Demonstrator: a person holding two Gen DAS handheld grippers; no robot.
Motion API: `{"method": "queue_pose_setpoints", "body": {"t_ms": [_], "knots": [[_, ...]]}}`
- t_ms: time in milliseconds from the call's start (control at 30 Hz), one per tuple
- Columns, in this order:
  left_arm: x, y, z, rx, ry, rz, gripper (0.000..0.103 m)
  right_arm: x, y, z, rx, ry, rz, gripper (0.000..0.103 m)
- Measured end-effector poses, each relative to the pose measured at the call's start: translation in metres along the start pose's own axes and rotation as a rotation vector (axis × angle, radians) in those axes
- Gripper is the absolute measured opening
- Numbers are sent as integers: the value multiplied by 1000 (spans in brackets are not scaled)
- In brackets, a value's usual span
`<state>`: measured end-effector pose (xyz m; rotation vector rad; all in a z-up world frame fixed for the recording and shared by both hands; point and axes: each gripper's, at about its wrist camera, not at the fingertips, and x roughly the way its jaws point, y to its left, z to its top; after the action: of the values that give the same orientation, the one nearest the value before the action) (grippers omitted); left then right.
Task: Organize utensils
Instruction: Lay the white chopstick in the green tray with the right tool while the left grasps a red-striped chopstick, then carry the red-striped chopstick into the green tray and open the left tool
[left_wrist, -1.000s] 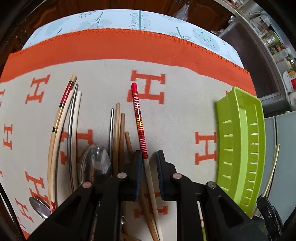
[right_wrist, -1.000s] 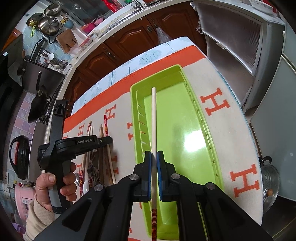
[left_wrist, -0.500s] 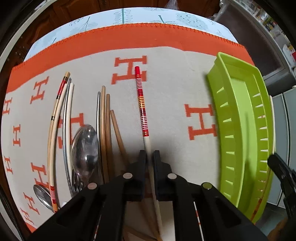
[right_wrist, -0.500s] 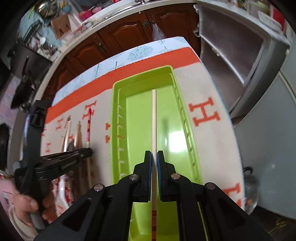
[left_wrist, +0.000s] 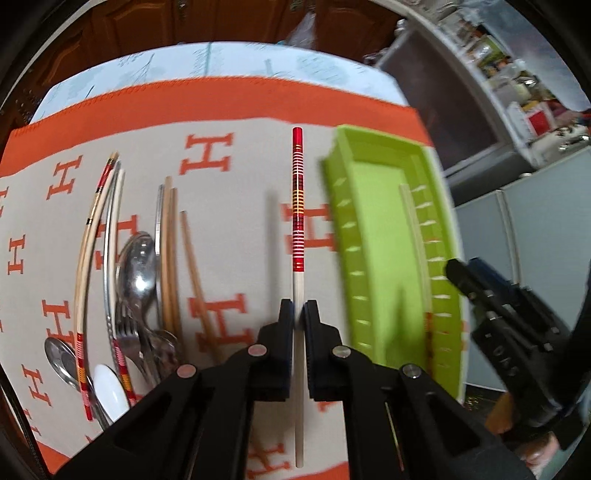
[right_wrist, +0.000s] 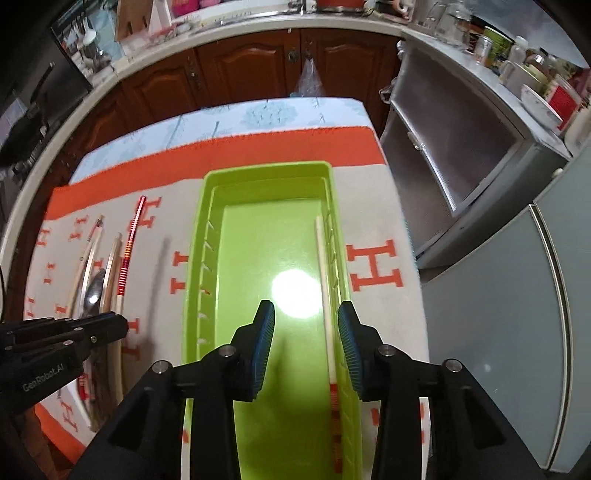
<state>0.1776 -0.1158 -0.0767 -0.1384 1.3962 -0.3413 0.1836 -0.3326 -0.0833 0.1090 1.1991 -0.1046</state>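
We are seeing the left gripper (left_wrist: 298, 312) and right gripper (right_wrist: 306, 334) as matte black plastic linkages with round silver screws, ribbed blue pads (right_wrist: 266, 332) lining the fingers, white "GenRobot.AI" lettering showing on the left one's body.

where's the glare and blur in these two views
Right wrist view: a bright white glare spot on the tray floor. Left wrist view: the tray and cloth are smeared by motion blur, while the gripped chopstick stays sharp.
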Motion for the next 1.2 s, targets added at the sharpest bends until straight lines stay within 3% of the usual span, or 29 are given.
{"method": "queue_pose_setpoints", "body": {"t_ms": [233,400,633,800,1033,1200], "knots": [[-32,-47,-8,29,-37,-118,3,-57,-36,-45,124,-80,38,36],[-13,-73,-3,32,-24,-140,3,-70,-60,-81,226,-98,31,36],[43,-84,-2,12,40,-96,4,-60,-85,-105,293,-78,47,36],[69,-80,-10,25,89,-1,4,-49,-90,-114,300,-59,58,36],[72,-64,-11,22,81,52,4,-36,-81,-115,282,-40,74,36],[63,-54,-15,13,88,26,7,-33,-75,-115,273,-33,82,36]]}}
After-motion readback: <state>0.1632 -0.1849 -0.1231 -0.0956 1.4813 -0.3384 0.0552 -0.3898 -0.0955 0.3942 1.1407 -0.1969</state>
